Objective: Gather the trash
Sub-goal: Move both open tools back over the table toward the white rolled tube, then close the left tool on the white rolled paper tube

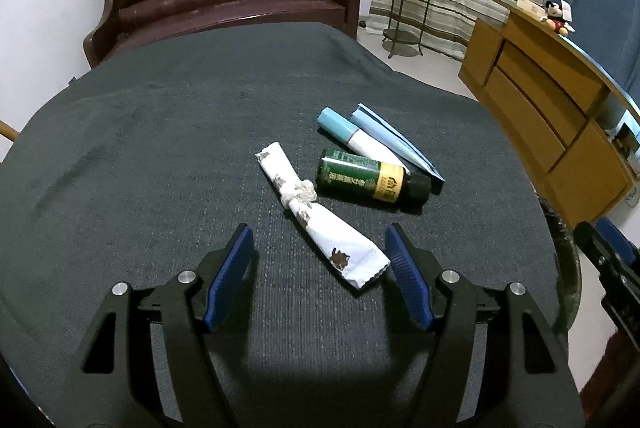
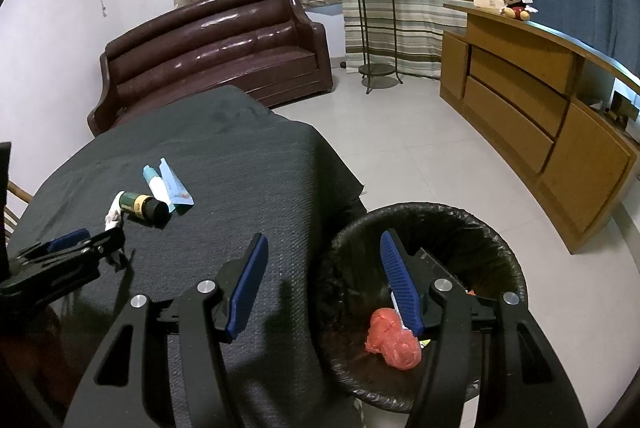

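Left gripper (image 1: 320,248), black arms with blue ribbed pads, sits low over the dark grey woven cloth covering the table (image 1: 160,147); jaws spread apart, gripping nothing. Near end of a white knotted paper wrapper with brown marks (image 1: 316,211) lies between the fingertips, close to the right pad; contact there unclear. Wrapper runs diagonally away toward the table's middle.

Just past it: dark green small bottle with yellow label band and black cap (image 1: 368,179), on its side, cap pointing toward the table's right edge. Behind it, touching or nearly so, a white tube with light blue cap (image 1: 356,135) and a flat pale blue paper packet (image 1: 392,139), side by side. All four pieces cluster right of centre, well in from the far edge.

Right gripper (image 2: 324,268), same build, jaws parted and empty, hangs across the table's right edge: left finger over the cloth, right finger over a round bin lined with a black plastic bag (image 2: 500,236) standing on the pale tiled floor (image 2: 400,147) just beside the table. In the bin: a crumpled red plastic wad (image 2: 394,344), other scraps mostly hidden.

Brown leather sofa (image 2: 216,55) beyond the far edge.
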Demonstrator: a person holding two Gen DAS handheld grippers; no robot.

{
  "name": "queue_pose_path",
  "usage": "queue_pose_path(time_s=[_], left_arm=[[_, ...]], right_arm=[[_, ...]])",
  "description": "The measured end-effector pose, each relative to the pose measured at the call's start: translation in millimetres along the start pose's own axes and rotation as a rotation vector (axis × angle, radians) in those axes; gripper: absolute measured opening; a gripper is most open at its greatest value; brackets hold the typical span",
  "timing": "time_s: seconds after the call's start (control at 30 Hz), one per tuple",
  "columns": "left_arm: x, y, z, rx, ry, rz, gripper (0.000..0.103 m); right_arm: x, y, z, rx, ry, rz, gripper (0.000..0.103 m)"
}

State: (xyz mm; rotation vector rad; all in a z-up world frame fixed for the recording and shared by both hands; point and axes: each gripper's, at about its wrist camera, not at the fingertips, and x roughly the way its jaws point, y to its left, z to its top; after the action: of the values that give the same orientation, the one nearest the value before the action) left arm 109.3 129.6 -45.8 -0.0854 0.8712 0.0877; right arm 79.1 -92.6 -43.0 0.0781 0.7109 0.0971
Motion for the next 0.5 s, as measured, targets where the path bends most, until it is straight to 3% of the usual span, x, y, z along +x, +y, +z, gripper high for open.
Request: queue_pose_path(time_s=[0.17,0.23,0.5], left_arm=[[7,3,3,-0.007,0.021,-0.009,0.066],[6,5,0,-0.006,0.027,-0.021,0.051],[-3,20,-9,-0.010,0.052,-0.037,0.044]], right_arm=[[0,3,0,-0.001,0.000,0.003,0.058],[0,3,1,-0.002,0.002,0.003,0.058],[2,9,-2,-0.006,0.012,0.015,0.058]])
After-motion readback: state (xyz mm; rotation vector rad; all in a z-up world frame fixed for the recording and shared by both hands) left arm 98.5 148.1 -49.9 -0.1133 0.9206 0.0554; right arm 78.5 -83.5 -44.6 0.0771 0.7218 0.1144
